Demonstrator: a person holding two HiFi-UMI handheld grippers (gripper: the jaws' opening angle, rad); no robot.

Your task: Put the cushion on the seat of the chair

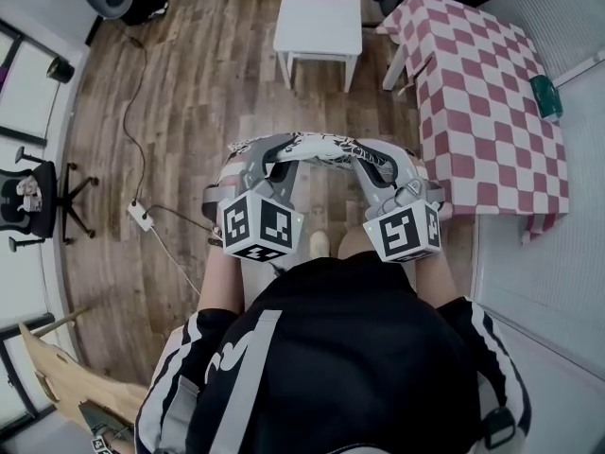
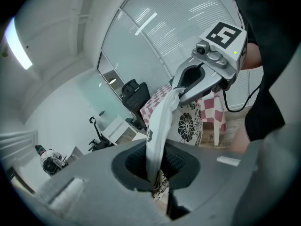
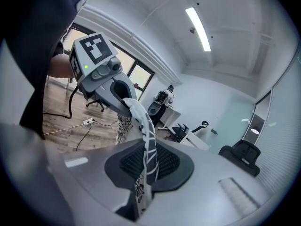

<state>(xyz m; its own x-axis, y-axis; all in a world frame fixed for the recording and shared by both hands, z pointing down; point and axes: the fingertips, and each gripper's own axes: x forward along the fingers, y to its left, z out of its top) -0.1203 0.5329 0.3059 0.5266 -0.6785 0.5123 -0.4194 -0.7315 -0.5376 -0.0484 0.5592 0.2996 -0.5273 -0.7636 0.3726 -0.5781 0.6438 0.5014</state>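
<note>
Left claw (image 2: 157,167): closed on one edge of the cushion (image 1: 317,147); the left gripper view shows the white fabric pinched flat between the two pads and running up and away from them.
Right claw (image 3: 146,166): closed on the opposite edge of the cushion; the right gripper view shows the black-and-white printed fabric clamped between its pads.
Cushion pattern: white cover with a black floral print.
Cushion position: held off the floor (image 1: 189,112), stretched between the two claws directly in front of the person.
Cushion relative to chair: well apart; not yet on the seat.
Chair (image 1: 319,25): white, standing upright on the floor at the top of the head view, seat facing up.
Tabletop (image 1: 482,112): just right of the chair, covered with a red-and-white checked cloth; a small green item (image 1: 545,97) lies near its far right edge.
Floor items: a white power strip (image 1: 142,216) with a cable lies left of the person; a black office chair (image 1: 28,201) stands at the left edge.
</note>
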